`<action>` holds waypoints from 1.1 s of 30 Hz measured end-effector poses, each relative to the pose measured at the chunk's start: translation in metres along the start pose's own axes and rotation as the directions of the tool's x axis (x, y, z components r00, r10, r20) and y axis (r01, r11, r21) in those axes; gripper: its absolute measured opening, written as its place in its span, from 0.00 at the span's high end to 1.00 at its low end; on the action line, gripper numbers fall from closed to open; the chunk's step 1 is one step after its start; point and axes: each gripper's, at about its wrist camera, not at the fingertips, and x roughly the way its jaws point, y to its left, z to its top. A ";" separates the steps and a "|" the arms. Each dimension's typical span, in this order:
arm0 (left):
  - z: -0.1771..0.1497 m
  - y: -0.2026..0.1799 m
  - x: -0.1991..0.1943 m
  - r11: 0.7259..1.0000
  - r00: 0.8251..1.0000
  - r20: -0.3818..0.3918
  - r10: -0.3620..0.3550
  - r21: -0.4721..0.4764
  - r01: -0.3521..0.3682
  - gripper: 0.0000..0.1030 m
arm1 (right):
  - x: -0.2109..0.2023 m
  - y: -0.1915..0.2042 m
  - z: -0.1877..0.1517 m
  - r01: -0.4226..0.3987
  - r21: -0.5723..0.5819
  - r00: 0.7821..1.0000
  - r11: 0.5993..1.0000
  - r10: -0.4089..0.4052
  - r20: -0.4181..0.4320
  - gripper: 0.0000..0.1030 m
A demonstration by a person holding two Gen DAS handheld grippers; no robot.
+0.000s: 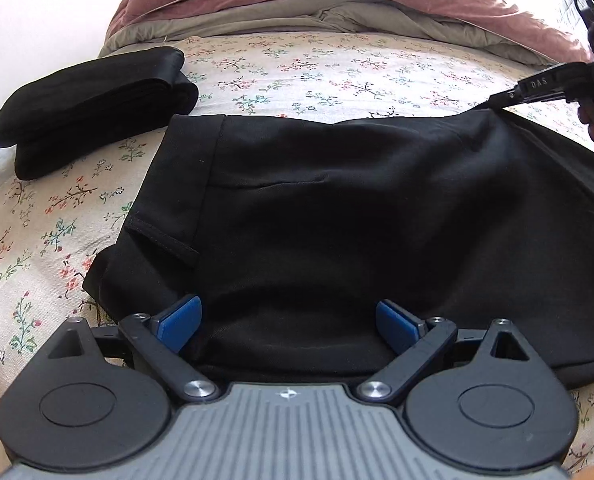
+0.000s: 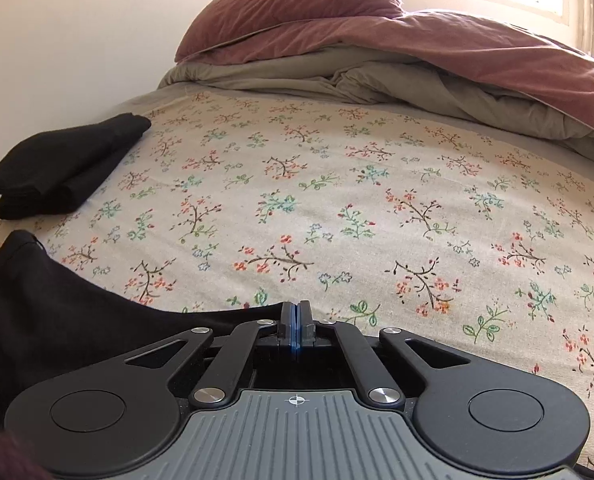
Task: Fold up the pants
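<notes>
black pants (image 1: pixel 337 208) lie spread across the centre of the left wrist frame on a floral bed sheet (image 1: pixel 297 68). left claw (image 1: pixel 289 324) sits at the bottom centre, jaws wide apart over the near edge of the fabric, gripping nothing. right claw (image 1: pixel 497 100), upper right of that frame, is pinched tight on the pants' far edge. a folded black garment (image 1: pixel 89 108) rests upper left. pink duvet (image 2: pixel 477 52) lies bunched at the top.
</notes>
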 end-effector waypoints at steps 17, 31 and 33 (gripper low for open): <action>0.056 -0.041 -0.010 0.984 0.943 0.279 -0.180 0.056 0.171 0.05 | -0.077 0.033 -0.067 0.132 -0.139 0.988 0.982 -0.119 0.094 0.47; 0.045 -0.043 0.036 0.999 0.994 0.101 -0.048 0.008 0.047 0.00 | -0.078 -0.110 -0.087 0.365 0.136 0.931 0.921 -0.365 -0.029 0.36; 0.048 -0.044 0.032 1.000 0.994 0.107 -0.029 0.001 0.029 0.00 | -0.083 -0.117 -0.082 0.424 0.184 0.905 0.887 -0.422 -0.049 0.36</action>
